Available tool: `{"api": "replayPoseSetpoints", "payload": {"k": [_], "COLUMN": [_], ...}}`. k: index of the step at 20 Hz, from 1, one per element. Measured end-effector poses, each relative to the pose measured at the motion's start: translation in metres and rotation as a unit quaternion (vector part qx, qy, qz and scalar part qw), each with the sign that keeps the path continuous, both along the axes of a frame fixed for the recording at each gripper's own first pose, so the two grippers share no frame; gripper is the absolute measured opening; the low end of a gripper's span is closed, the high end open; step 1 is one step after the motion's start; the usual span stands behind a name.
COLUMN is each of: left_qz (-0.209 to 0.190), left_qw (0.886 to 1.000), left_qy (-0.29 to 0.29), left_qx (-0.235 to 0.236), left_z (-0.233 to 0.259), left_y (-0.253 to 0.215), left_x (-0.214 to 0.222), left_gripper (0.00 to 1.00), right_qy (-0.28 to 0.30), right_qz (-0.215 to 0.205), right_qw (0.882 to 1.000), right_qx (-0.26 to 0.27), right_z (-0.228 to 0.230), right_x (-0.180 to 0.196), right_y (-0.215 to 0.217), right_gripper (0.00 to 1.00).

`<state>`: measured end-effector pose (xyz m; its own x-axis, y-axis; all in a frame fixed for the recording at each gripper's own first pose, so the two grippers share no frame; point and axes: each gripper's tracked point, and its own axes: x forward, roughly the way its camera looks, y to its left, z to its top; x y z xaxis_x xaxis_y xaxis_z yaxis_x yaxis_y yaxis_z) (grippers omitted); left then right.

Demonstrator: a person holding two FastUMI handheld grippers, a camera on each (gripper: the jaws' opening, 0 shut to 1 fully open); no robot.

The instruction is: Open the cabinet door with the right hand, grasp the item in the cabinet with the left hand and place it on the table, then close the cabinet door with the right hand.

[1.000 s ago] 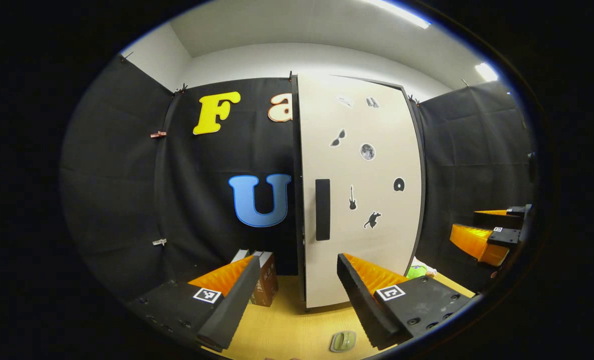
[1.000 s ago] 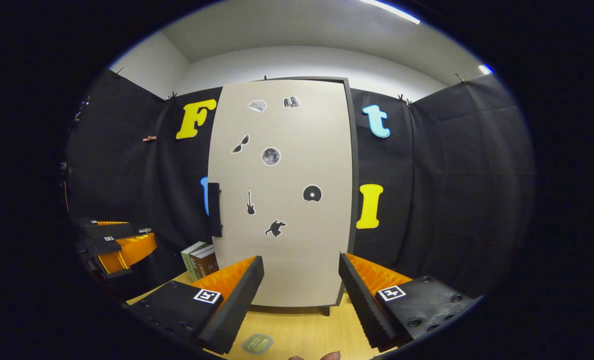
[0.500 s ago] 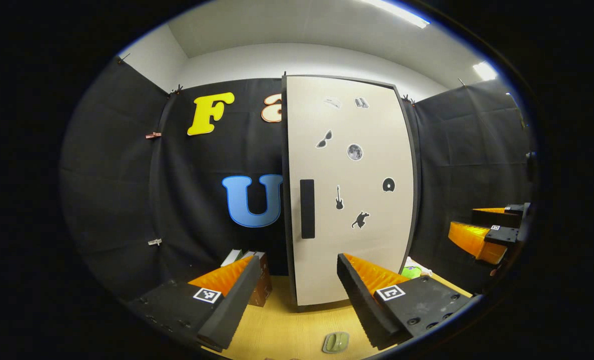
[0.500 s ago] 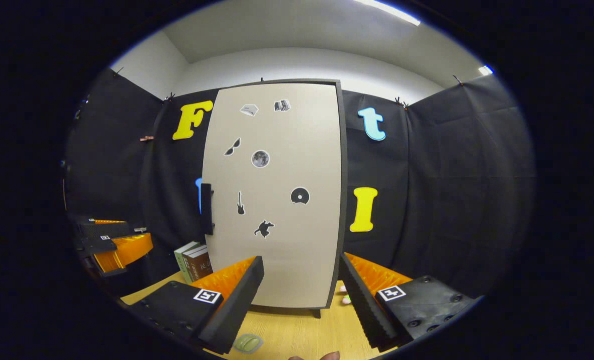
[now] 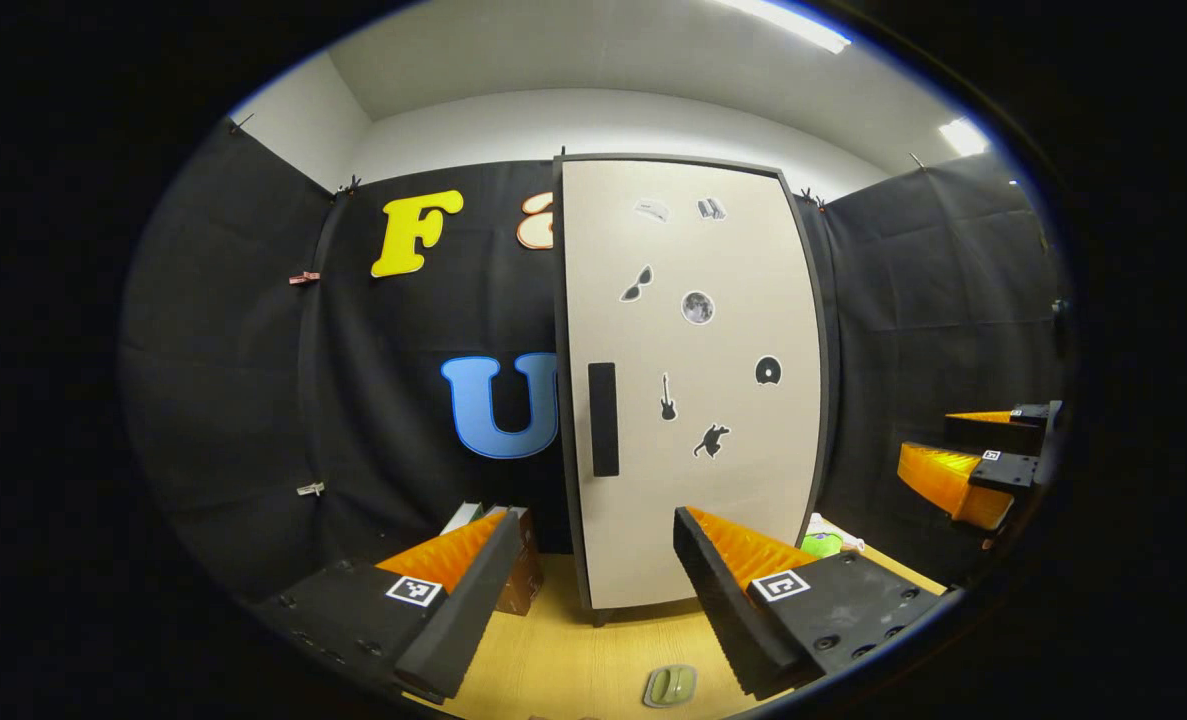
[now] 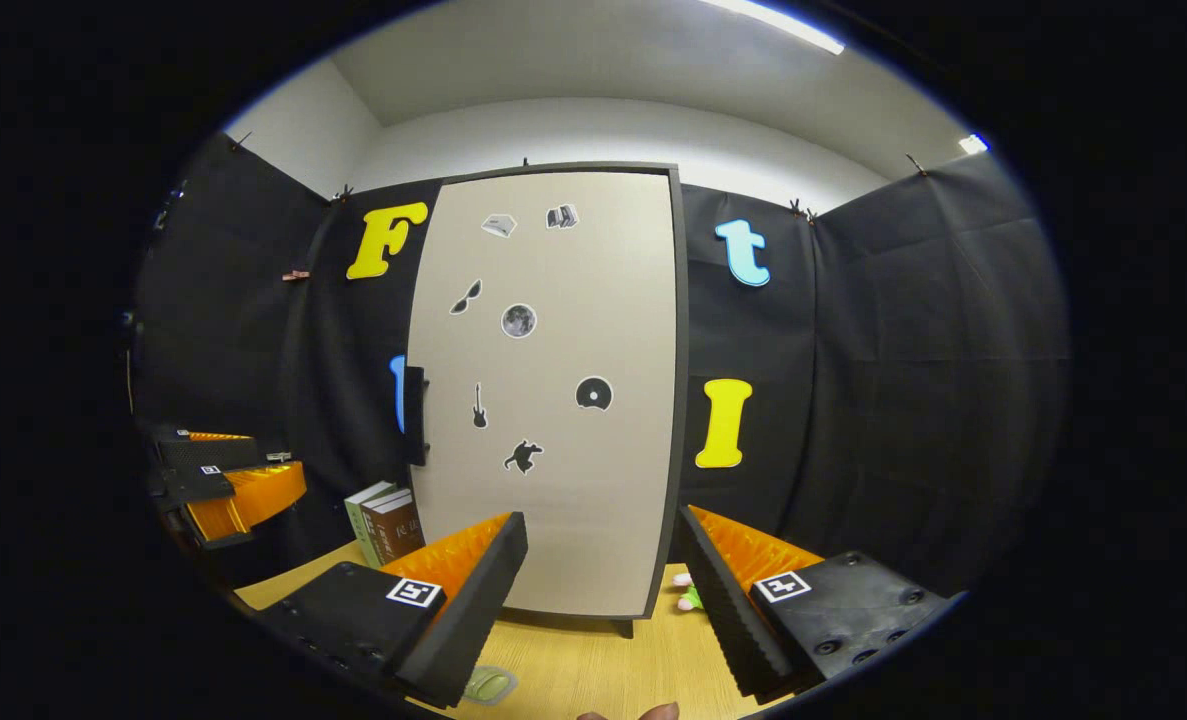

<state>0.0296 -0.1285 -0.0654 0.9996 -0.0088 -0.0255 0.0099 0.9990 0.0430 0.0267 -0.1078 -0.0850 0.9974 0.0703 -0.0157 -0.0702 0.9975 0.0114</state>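
The tall cabinet has a beige door (image 5: 693, 400) with small stickers, and it sits flush in its dark frame. Its black handle (image 5: 603, 420) runs down the left edge. A small pale green item (image 5: 670, 686) lies on the wooden table (image 5: 553, 660) in front of the cabinet. My left gripper (image 5: 593, 590) is open and empty, aimed at the door's lower part. In the right gripper view the door (image 6: 553, 400), handle (image 6: 414, 415) and item (image 6: 488, 685) appear again. My right gripper (image 6: 603, 600) is open and empty, well short of the door. The left gripper (image 6: 233, 490) shows at far left.
Books (image 6: 383, 520) stand on the table left of the cabinet. A green and pink toy (image 6: 688, 595) lies at its right foot. Black cloth walls close in behind and on both sides. A fingertip (image 6: 643, 713) shows at the bottom edge. The other gripper (image 5: 963, 470) hovers at the right.
The door's handle edge, slightly ajar a second ago, has swung flush with the cabinet frame. Both grippers drifted slightly and stayed open.
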Motion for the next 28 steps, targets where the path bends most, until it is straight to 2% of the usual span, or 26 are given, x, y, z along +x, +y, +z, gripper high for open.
{"api": "replayPoseSetpoints", "payload": {"k": [28], "left_qz": [-0.001], "left_qw": [1.0], "left_qy": [0.001], "left_qx": [0.003], "left_z": [0.001], "left_y": [-0.012], "left_x": [0.002], "left_gripper": [0.96], "right_qy": [0.002], "right_qz": [0.008], "right_qw": [1.0], "right_qx": [-0.009], "right_z": [-0.009], "right_x": [0.001], "right_y": [-0.007], "right_gripper": [0.97]}}
